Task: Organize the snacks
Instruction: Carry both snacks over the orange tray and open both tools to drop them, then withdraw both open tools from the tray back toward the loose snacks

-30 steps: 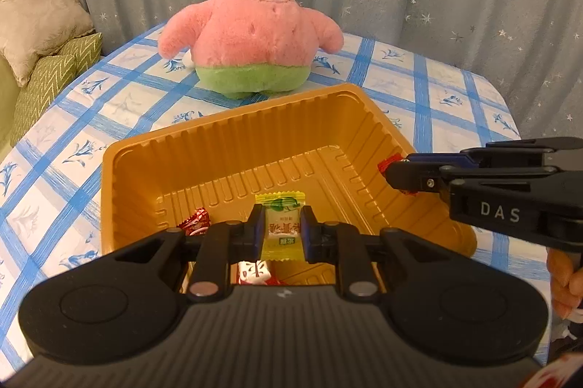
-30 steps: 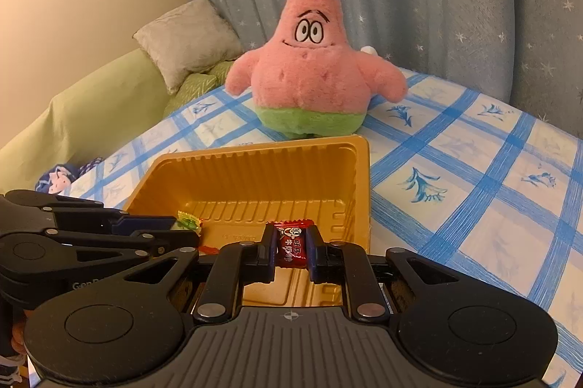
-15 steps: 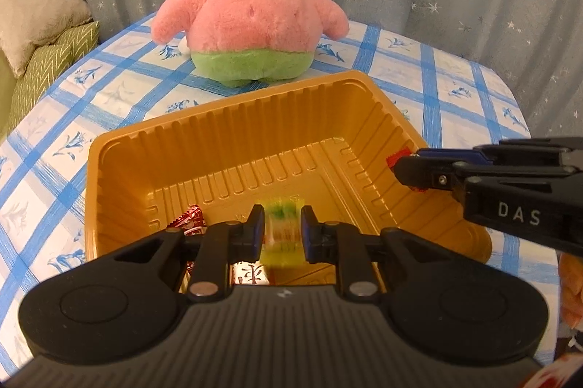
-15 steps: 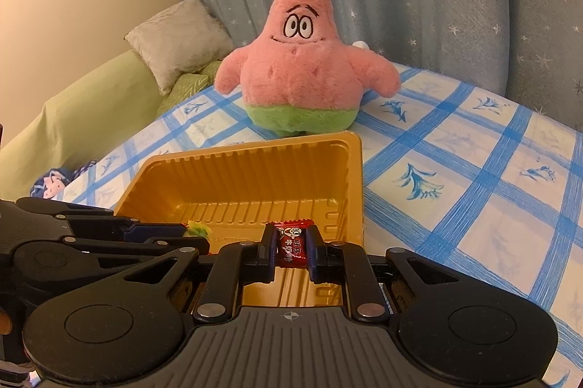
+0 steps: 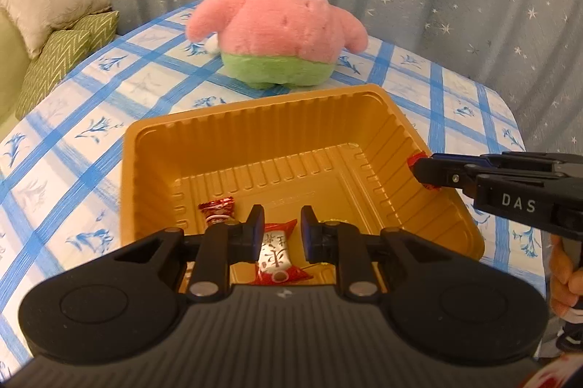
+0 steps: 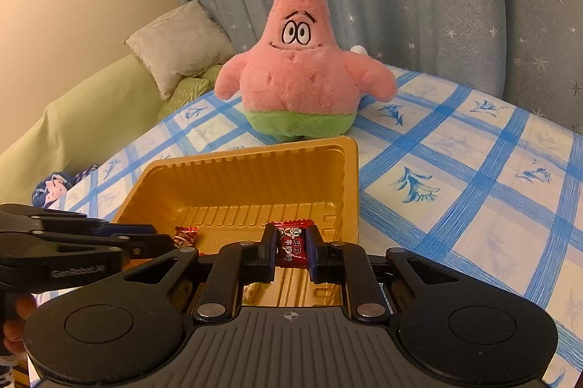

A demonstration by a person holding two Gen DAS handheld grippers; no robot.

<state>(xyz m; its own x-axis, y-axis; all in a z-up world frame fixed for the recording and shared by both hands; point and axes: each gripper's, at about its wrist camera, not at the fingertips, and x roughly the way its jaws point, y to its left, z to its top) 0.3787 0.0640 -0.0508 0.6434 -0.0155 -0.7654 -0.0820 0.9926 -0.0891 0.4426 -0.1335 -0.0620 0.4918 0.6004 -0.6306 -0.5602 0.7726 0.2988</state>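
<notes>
My right hand-held gripper (image 6: 290, 251) is squeezing a red candy (image 6: 292, 241) over the gold tray's (image 6: 349, 169) edge. My left hand-held gripper (image 5: 278, 231) is hanging empty, fingers nearly together. The candy might be dropping outside onto the counter (image 6: 455, 191).

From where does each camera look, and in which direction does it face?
Left wrist: sits on the left hand-held gripper, faces forward and down into the gold tray, the pink plush beyond; its own fingers show, with the right hand-held gripper and a hand at the right edge.
Right wrist: sits on the right hand-held gripper, shut on a red candy, faces over the gold tray toward the pink plush; the left hand-held gripper shows at left.
Shared: gold tray, pink plush, checked tablecloth.
</notes>
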